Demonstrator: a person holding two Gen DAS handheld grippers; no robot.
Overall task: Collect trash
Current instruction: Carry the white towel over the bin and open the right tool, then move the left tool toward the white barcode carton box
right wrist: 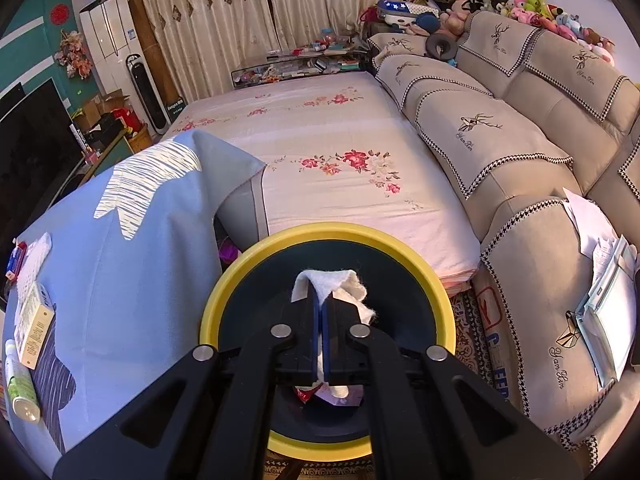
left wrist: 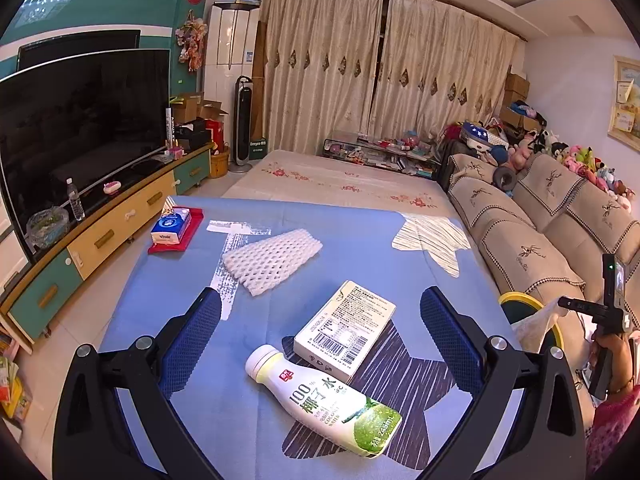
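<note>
Blue cloth (left wrist: 360,240) covers the table beside the yellow-rimmed bin (right wrist: 432,280). Directly above that bin, the right gripper (right wrist: 321,300) is clamped tight on a white tissue (right wrist: 340,282). The left gripper (left wrist: 320,320) gapes wide, empty, above a bottle (left wrist: 324,400) and carton (left wrist: 346,330).

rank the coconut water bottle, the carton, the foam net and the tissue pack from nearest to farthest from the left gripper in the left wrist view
From the open left gripper:
1. Coconut water bottle, lying on its side between the fingers, closest in.
2. Carton, flat, just beyond the bottle and touching it.
3. Foam net, farther out, left of centre.
4. Tissue pack, at the far left corner on a red item.
</note>
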